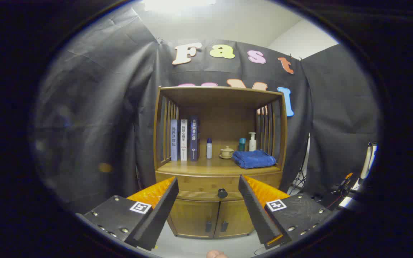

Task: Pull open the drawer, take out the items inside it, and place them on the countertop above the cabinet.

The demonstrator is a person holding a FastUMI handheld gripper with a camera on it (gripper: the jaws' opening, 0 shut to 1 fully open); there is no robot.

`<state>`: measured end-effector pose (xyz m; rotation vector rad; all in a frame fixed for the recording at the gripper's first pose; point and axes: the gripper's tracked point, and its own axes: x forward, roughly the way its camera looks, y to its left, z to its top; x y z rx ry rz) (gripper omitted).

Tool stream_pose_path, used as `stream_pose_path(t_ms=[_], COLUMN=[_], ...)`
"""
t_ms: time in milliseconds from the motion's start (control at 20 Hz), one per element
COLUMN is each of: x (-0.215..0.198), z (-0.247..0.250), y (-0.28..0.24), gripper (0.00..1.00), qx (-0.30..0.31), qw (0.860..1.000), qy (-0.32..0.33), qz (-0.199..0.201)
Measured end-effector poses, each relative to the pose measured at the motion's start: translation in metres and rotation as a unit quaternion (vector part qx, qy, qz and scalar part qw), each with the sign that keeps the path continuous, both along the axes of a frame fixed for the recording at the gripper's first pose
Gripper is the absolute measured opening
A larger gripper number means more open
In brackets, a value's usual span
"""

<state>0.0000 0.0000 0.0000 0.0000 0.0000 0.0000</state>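
The drawer (206,186) sits shut in the wooden cabinet (219,161), its front facing the camera squarely. Its long axis runs side to side, just under the countertop (206,167) and above two lower doors (212,218). A dark round knob (222,193) sticks out from the middle of the drawer front, pointing straight toward the fingers.

The claw (208,190) hangs in the air ahead of the cabinet, spread wide, gripping nothing and touching nothing. The knob shows in the gap between the two fingertips, a little nearer the right one, and well beyond them.

On the countertop, under the cabinet's top board, three books (184,139) stand upright at the left against the slatted side. Just beside them stands a small bottle (209,148). A lidded cup on a saucer (226,152) sits near the middle. Behind it to the right are a teal bottle (241,144) and a white pump bottle (252,141). A folded blue towel (254,158) lies at the right front.

A fingertip (215,254) shows below, between the fingers.
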Motion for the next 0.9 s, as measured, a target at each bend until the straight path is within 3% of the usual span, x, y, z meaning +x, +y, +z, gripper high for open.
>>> stream_pose_path(t_ms=[900], x=[0.005], z=[-0.027], y=[-0.014], gripper=[1.00], qx=[0.027], qw=[0.999], qy=[0.029], qz=[-0.013])
